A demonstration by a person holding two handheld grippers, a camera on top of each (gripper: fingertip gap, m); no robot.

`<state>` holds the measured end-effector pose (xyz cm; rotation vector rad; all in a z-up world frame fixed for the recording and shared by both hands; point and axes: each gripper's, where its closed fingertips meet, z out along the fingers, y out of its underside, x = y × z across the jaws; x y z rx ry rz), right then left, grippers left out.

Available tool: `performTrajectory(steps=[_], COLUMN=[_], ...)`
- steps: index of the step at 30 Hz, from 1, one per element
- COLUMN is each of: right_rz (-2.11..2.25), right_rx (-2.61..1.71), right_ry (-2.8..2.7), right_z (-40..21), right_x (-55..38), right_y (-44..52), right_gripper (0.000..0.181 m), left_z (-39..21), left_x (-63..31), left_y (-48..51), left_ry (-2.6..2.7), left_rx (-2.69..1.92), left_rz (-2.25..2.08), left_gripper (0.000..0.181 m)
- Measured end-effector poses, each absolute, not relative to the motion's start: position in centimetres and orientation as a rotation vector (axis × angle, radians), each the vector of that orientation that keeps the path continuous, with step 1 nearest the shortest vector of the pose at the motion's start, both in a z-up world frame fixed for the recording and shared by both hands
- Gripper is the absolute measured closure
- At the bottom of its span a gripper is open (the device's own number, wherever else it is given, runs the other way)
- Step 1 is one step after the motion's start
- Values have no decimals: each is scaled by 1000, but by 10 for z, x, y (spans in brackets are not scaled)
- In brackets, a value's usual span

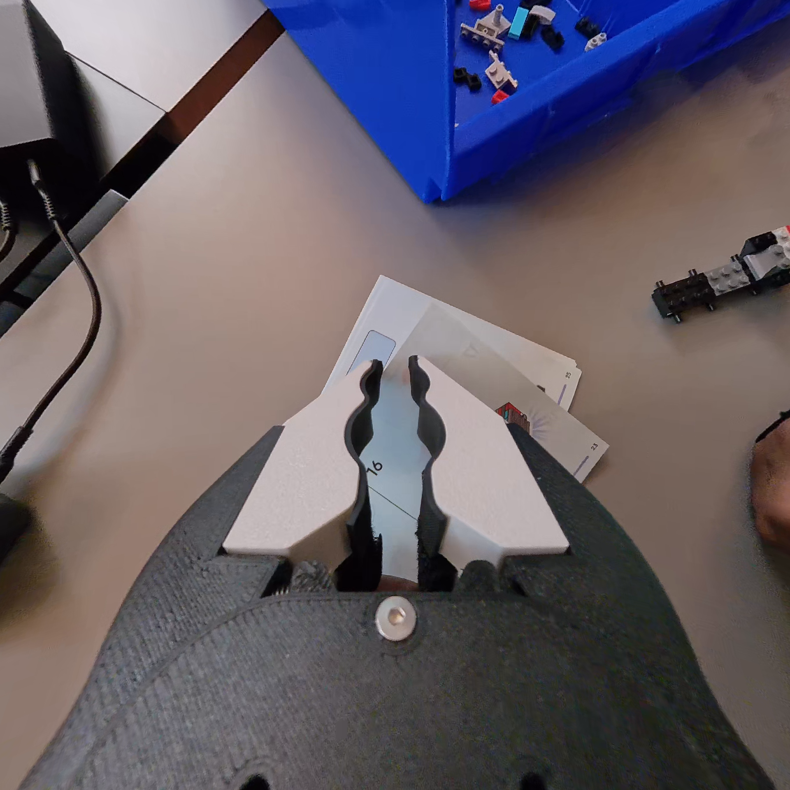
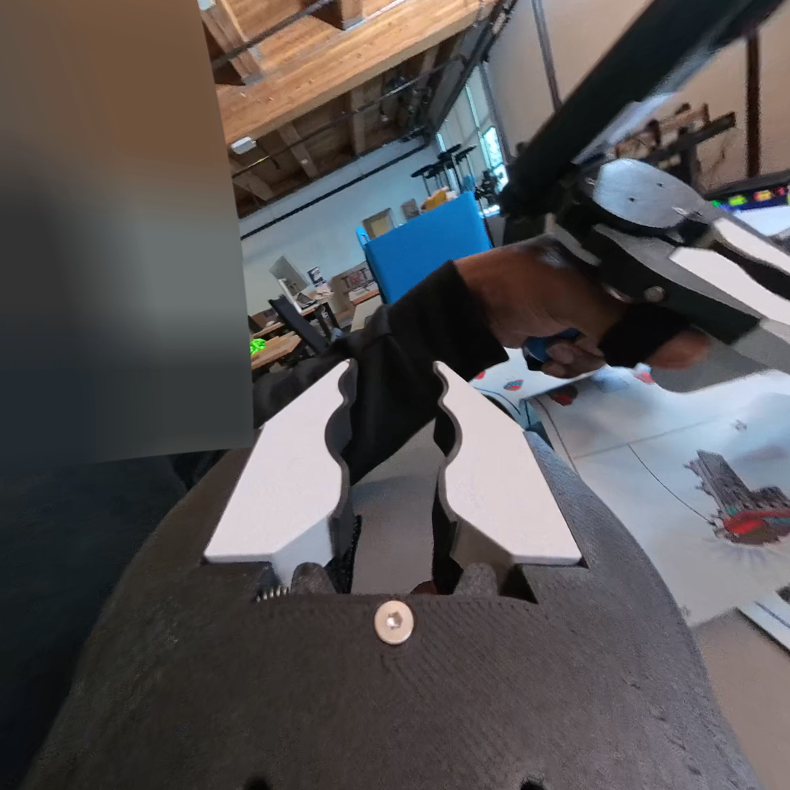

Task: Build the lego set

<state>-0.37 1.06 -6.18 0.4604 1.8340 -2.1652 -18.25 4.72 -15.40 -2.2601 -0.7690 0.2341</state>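
- Left claw: jaws set to a narrow gap, nothing gripped. It hovers over the booklet, whose pages lie fanned on the counter.
- Right claw: jaws moderately apart, nothing between them. It is tilted up towards the room, not at the work; the person's sleeve shows beyond the tips.
- In the right wrist view, the other claw sits at upper right in the person's hand, low over the open booklet pages. Contact with the paper cannot be confirmed.
- Model: a partly built black, grey and white assembly lies on the counter to the right of the booklet, well apart from both claws. It reads as a long studded chassis with one raised end; the view edge cuts off the rest.
- Progress, as a judgement: a base section is assembled and many parts remain loose, so most of the build is outstanding. The present step appears to be consulting or turning the booklet, not fitting a part.
- Bin: blue, open-topped, standing beyond the booklet. It holds loose pieces: grey plates, small black parts, a few red ones and one light blue brick, spread thinly over the floor.
- Cable: black, on the counter at far left, clear of the work.
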Motion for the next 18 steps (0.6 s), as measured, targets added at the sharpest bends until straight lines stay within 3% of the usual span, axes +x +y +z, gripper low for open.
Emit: performTrajectory(steps=[5,12,18], right_rz=[-2083,-2205,-1978], right_rx=[710,1127,1407], right_ry=[1750,2036,2088], right_z=[-70,-81,-113], right_x=[-22,-88,-119], right_y=[15,47,53], right_gripper=[146,137,128], left_z=[-151,-144,-135], left_x=[-179,-177,-174], left_y=[39,30,28], left_ry=[-764,-758,-728], left_rx=[-2262,-2217,-2173], left_rz=[227,204,188], left_gripper=[168,168,169])
